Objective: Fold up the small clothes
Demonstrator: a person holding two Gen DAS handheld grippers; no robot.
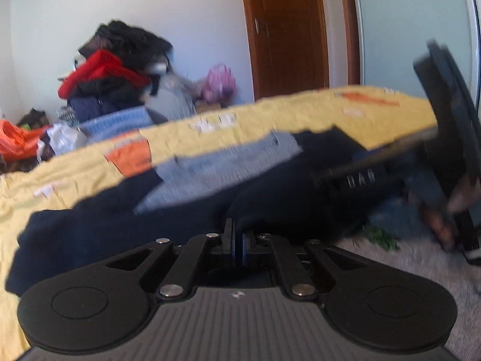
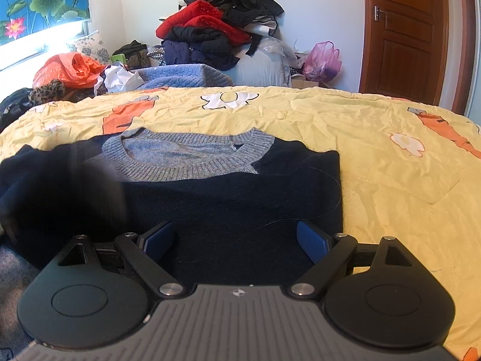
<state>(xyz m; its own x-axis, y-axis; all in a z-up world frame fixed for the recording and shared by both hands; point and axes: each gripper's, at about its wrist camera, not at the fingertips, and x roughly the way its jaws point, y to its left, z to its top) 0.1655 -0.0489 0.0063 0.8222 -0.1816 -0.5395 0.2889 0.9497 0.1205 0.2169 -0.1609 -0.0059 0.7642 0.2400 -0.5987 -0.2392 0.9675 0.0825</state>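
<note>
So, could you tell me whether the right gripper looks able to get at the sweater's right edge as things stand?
Probably yes. The right gripper is open over the sweater, whose right edge lies flat on the quilt beside its right finger, with nothing lying between them.

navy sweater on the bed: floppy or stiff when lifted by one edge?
Likely floppy: the navy sweater is soft knit, and the part pinched in the left gripper already drapes. Probably clings rather than slides on the wrinkled quilt. The right gripper is open above it.
</note>
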